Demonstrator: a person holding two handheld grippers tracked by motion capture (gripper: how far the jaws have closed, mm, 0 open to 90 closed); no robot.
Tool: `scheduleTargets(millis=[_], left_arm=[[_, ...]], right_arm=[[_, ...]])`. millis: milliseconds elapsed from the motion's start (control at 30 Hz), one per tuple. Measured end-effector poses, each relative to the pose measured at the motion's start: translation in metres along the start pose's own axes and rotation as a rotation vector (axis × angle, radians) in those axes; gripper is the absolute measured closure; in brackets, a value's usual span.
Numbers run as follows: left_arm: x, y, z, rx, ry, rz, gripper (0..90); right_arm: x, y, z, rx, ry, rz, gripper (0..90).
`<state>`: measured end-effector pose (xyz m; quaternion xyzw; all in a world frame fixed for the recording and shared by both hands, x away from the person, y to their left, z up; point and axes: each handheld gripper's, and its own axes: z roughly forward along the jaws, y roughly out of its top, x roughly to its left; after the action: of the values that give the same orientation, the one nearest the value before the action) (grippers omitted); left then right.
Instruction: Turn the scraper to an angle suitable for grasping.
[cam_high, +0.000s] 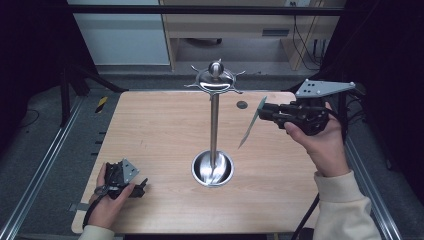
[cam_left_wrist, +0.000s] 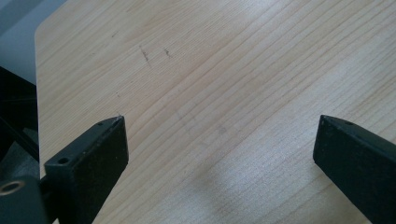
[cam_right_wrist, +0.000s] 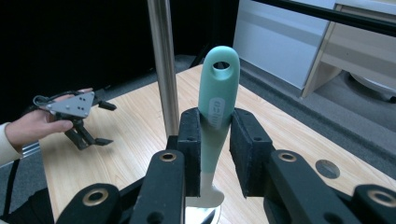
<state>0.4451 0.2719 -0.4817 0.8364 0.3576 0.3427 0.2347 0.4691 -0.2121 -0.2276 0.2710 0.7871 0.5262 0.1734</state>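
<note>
A steel utensil stand (cam_high: 214, 125) rises from a round base (cam_high: 212, 169) at the table's middle, with a ring of hooks (cam_high: 215, 80) at its top. My right gripper (cam_high: 267, 112) hangs to the right of the pole, shut on a teal-handled utensil (cam_high: 252, 125) that slants down and left. In the right gripper view the handle (cam_right_wrist: 218, 93), with a hole at its end, is pinched between the pads (cam_right_wrist: 189, 140), and the pole (cam_right_wrist: 163, 65) stands just behind. My left gripper (cam_high: 140, 187) rests on the table at the front left, open with nothing between its fingers (cam_left_wrist: 93, 154).
The wooden table (cam_high: 160, 130) has a small dark round grommet (cam_high: 242, 104) at the back right. Metal rails (cam_high: 45, 165) run along both sides below the table edges. A pale cabinet (cam_high: 125, 35) and a wooden desk (cam_high: 240, 25) stand beyond the far edge.
</note>
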Motion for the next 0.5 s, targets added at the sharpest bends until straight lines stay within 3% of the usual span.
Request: scheduleTargets(millis=[500], left_arm=[[-0.002, 0.001, 0.000, 0.005, -0.003, 0.017, 3.0]], right_arm=[[0.008, 0.015, 0.001, 0.001, 0.036, -0.034, 74.3]])
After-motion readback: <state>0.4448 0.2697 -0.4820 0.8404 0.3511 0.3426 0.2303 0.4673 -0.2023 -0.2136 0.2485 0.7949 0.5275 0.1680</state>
